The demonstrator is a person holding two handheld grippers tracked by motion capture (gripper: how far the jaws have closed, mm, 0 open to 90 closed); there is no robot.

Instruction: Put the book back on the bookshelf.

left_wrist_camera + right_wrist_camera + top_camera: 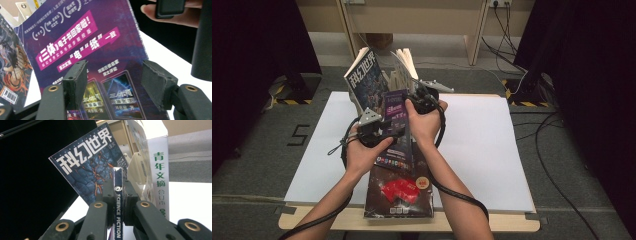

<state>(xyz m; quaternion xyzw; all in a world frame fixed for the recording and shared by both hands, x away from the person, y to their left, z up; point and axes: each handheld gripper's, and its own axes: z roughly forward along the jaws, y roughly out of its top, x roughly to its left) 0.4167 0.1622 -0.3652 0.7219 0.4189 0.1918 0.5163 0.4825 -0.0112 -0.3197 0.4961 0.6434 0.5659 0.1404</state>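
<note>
At the 11 o'clock side of the scene, a blue magazine leans in the white rack at the far edge of the white table, and a thick book with green characters stands beside it. The left gripper is near the middle, and in the left gripper view its jaws stand wide apart, holding nothing; the purple magazine is just in front of them, its back cover facing the camera. The right gripper, at about 1 o'clock from the left one, is closed narrow on the spine of this purple magazine and holds it upright above another magazine that lies flat at 6 o'clock. I judge the step is placing the purple magazine into the rack. The next move calls for guiding it toward 12 o'clock, into the gap between the blue magazine and the thick book, and the free left gripper may steady the loose cover.
</note>
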